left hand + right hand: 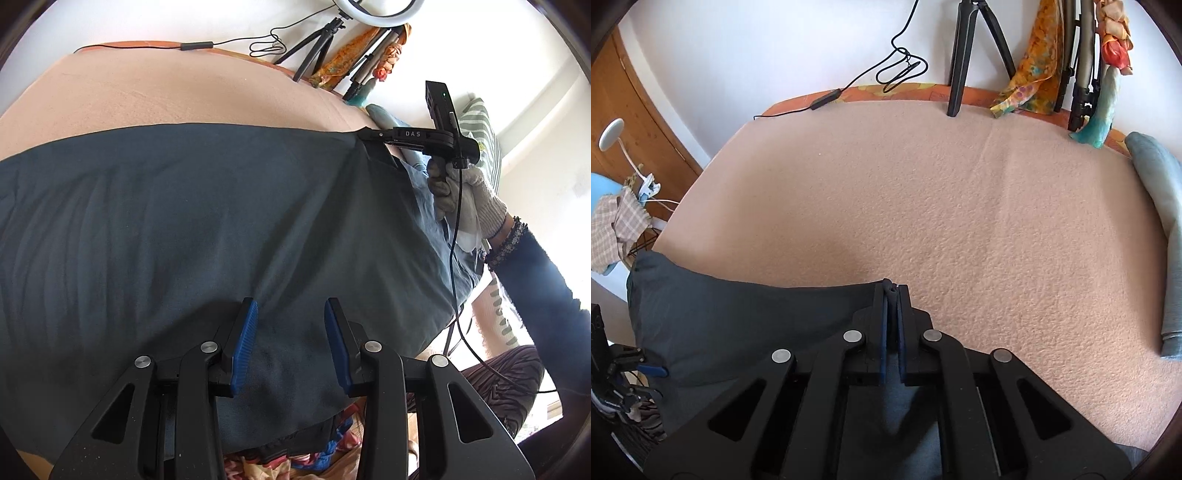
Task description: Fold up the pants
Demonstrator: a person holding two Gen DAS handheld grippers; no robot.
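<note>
Right gripper (893,295) fingers are pinching the pants (738,314) edge; left gripper (291,317) is hovering part-open; grey roll (1160,206) is lying at three o'clock.

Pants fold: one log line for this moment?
pants: flat on blanket | right gripper: shut on pants edge | left gripper: open above pants

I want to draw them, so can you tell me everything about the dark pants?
The pants are dark grey-blue, soft, thin-looking cloth with small wrinkles, spread flat across the pinkish blanket. The right gripper has its jaws pinched on the far edge. The left gripper hovers open above the near part.
</note>
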